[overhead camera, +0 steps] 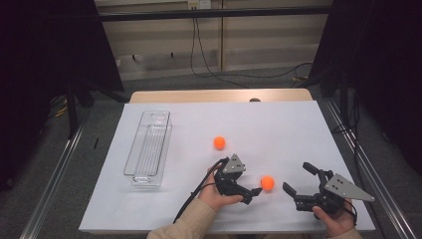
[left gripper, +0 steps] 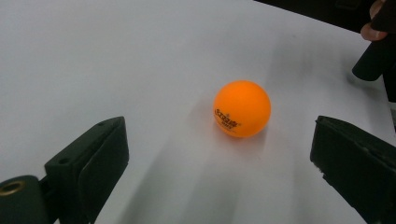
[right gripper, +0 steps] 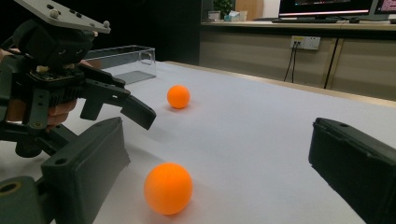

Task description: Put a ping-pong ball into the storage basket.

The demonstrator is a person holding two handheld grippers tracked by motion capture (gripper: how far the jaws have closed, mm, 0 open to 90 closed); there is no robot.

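Observation:
Two orange balls lie on the white sheet (overhead camera: 278,124). The near ball (overhead camera: 267,182) (left gripper: 242,108) (right gripper: 168,188) rests just ahead of my left gripper (overhead camera: 251,182) (left gripper: 217,145), which is open; the ball sits beyond its jaw tips, touching neither. My right gripper (overhead camera: 297,178) (right gripper: 217,140) is open too, to the right of that ball and pointing left toward it, nothing between its jaws. The far ball (overhead camera: 219,143) (right gripper: 178,96) lies alone farther up the sheet. The left gripper (right gripper: 70,88) also appears in the right gripper view.
A clear plastic tray (overhead camera: 148,147) (right gripper: 122,57) lies lengthwise at the sheet's left side, with nothing in it. The wooden table edge (overhead camera: 219,95) runs along the back. Cables trail on the floor beyond. A jaw of the right gripper (left gripper: 373,60) shows in the left gripper view.

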